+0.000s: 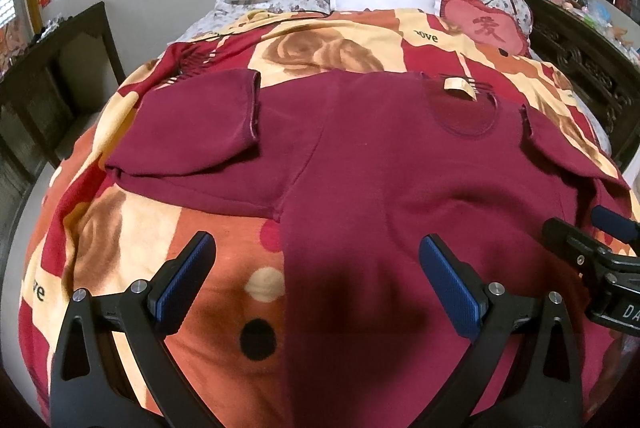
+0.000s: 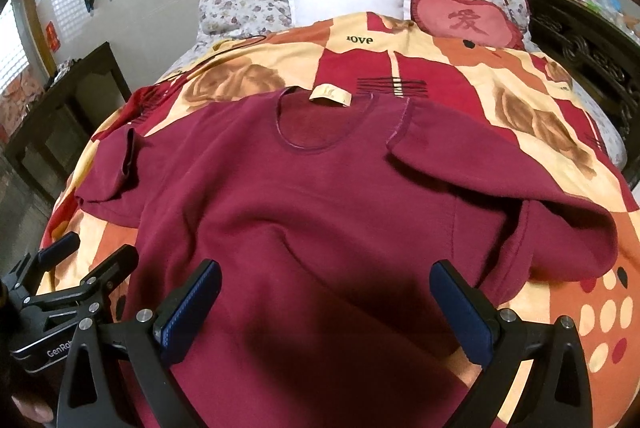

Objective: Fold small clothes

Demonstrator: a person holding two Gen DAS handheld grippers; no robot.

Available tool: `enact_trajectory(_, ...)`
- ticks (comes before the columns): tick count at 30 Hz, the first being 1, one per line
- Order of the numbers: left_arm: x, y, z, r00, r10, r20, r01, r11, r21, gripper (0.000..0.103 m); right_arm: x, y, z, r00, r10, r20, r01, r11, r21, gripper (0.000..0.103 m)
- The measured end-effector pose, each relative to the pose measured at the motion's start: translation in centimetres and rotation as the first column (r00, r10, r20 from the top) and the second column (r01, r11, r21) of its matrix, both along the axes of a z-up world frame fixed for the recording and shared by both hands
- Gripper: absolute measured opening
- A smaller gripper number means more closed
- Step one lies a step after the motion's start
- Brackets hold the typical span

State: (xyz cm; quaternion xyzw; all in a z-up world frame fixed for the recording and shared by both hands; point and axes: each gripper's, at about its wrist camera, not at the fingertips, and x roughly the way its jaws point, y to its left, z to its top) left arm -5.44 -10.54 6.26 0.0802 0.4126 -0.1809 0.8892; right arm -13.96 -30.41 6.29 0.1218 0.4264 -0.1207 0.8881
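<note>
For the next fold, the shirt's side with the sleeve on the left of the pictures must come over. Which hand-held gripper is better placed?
Left, probably. The left hand-held gripper hangs open right over the maroon shirt's left edge, near that sleeve. The right hand-held gripper is open over the shirt's middle, farther away.

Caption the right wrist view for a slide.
Open right gripper above a maroon shirt spread on a patterned blanket.

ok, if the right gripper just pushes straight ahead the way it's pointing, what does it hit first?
Most likely the maroon shirt. The right gripper is open and empty, aimed along the shirt's body lying on the blanket. Height above the cloth is unclear, so it may skim it before touching.
</note>
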Motion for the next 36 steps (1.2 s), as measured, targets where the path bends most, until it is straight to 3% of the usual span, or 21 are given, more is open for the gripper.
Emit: enact_trajectory(36,1.1,0.7,-1.1,0.999,0.025,-0.038,-0.025,1.0,0.001,0.102,2.0,1.1,-1.1,0.998,0.036,-0.042,-0.035,0.999,0.002,0.103)
